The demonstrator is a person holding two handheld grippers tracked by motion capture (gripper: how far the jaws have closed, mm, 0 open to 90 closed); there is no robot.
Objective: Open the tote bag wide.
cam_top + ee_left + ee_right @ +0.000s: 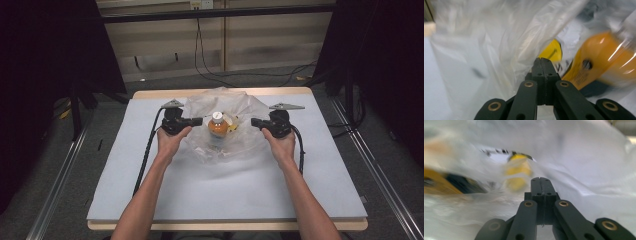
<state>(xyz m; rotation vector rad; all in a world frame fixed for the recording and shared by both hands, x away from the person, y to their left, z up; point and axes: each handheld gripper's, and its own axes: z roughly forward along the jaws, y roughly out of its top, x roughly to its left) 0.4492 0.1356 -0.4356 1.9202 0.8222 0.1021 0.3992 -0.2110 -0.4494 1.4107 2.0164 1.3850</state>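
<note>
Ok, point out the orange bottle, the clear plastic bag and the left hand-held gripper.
orange bottle (217, 128), high view, its orange body.
clear plastic bag (245, 104), high view, its far right part.
left hand-held gripper (200, 121), high view, its jaw tips.

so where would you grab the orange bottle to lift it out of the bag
Take the orange bottle around its narrow neck just under the white cap, probably coming from above. It appears to stand upright inside the clear plastic bag, whose film surrounds its sides, so a side approach would likely catch plastic. Both the left gripper and right gripper are shut beside it.
</note>
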